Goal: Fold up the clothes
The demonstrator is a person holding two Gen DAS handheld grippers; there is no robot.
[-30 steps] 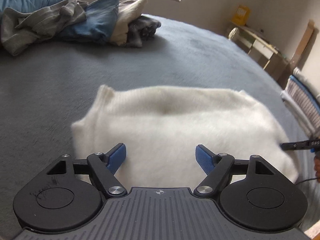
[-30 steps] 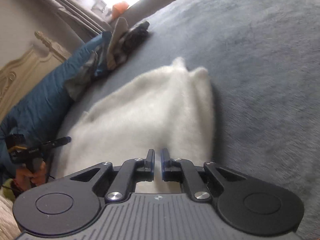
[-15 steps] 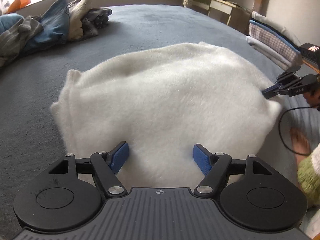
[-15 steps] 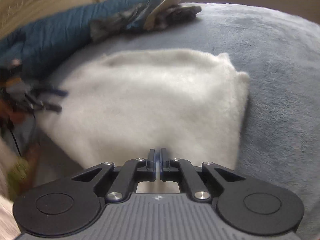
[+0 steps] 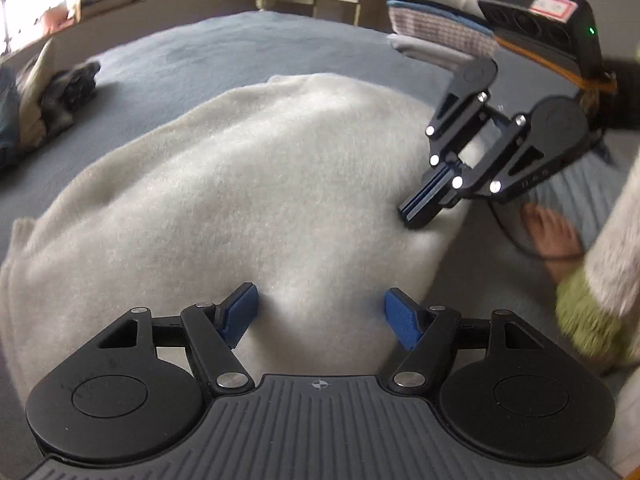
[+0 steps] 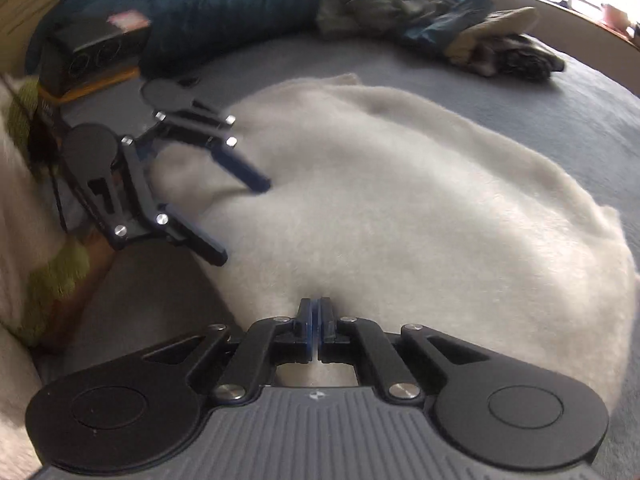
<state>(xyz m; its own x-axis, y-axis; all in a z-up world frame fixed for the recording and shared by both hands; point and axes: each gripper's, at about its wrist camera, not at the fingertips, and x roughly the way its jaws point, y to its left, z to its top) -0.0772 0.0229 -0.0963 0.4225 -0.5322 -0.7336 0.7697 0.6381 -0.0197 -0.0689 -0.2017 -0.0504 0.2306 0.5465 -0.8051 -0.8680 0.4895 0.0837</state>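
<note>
Task status: the fluffy white knit garment [image 5: 248, 184] lies spread on the grey plush bed cover [image 5: 224, 52], already doubled into a compact rounded shape with no sleeves showing. I judge at least one fold done; a further fold and moving it to a stack remain. A heap of unfolded mixed clothes [image 6: 460, 36] waits at the far edge of the bed, so most of the job looks outstanding. A stack of folded checked and blue textiles [image 5: 436, 28] sits far right in the left view.

My left gripper [image 5: 320, 312]: blue-padded fingers spread wide, empty, hovering over the garment's near edge; whether the pads touch the pile I cannot tell.

My right gripper [image 6: 319, 320]: fingers pressed together, tips at the garment's near edge. Cannot tell whether any fabric is pinched between them.
</note>
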